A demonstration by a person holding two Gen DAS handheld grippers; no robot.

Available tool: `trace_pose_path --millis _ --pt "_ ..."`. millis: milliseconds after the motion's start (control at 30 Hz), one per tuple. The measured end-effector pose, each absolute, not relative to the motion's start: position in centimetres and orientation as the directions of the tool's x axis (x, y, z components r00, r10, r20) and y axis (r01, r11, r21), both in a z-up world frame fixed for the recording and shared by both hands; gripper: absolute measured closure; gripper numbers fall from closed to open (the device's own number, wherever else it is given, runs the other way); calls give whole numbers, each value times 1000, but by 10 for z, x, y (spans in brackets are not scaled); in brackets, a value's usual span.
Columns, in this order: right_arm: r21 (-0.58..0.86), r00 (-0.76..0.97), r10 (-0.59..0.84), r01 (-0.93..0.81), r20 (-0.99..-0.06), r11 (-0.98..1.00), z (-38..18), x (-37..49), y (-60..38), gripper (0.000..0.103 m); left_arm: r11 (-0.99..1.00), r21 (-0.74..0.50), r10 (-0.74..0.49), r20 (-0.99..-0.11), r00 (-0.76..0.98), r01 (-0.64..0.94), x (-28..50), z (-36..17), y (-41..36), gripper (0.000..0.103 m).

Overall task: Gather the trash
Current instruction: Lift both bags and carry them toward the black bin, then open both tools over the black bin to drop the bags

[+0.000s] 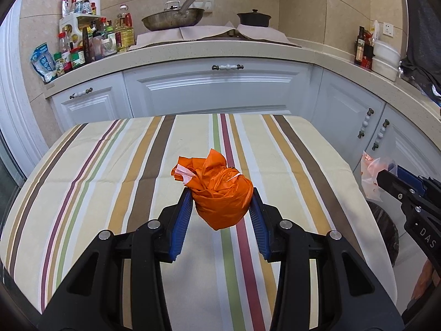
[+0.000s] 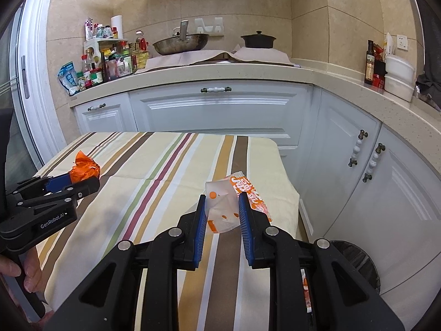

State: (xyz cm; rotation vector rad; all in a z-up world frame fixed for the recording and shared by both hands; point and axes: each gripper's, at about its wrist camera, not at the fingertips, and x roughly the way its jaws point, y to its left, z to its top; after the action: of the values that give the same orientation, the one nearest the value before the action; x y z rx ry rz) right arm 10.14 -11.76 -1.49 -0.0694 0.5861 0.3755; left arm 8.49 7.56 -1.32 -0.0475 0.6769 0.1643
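Observation:
A crumpled orange plastic bag sits pinched between the blue pads of my left gripper, held just above the striped tablecloth. In the right wrist view the left gripper appears at the far left with the orange bag sticking out of its tip. My right gripper is shut on a white and orange food wrapper, over the table's right side. From the left wrist view, the right gripper and its wrapper show at the right edge.
A dark round bin stands on the floor by the table's right edge. White cabinets and an L-shaped counter lie behind, with bottles, a wok and a black pot. A person's hand grips the left handle.

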Motion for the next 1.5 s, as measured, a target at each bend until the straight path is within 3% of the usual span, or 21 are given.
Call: trace_pose_path --millis 500,900,1333,1400,1433,1467,1500 --pt "31 817 278 -305 -505 952 -7 63 -145 79 995 -1 78 -570 818 -95 54 -2 40 63" --pt "41 857 165 -166 -488 985 -11 48 -202 79 997 10 -61 -550 833 79 66 -3 -37 63" --pt "71 825 9 38 -565 997 -50 70 -289 79 952 36 -218 -619 755 304 117 -39 -161 62" --pt "72 819 -3 54 -574 996 -56 76 -297 76 947 41 -223 -628 745 318 124 -45 -173 61" --pt "72 819 -11 64 -574 995 -59 79 -301 72 946 45 -221 -630 745 320 128 -48 -178 56" --pt "72 820 -23 78 -572 994 -61 82 -304 60 947 49 -217 -630 746 317 130 -49 -181 51" --pt "73 821 -34 92 -571 993 -62 83 -307 57 948 51 -213 -629 748 313 133 -51 -184 49"
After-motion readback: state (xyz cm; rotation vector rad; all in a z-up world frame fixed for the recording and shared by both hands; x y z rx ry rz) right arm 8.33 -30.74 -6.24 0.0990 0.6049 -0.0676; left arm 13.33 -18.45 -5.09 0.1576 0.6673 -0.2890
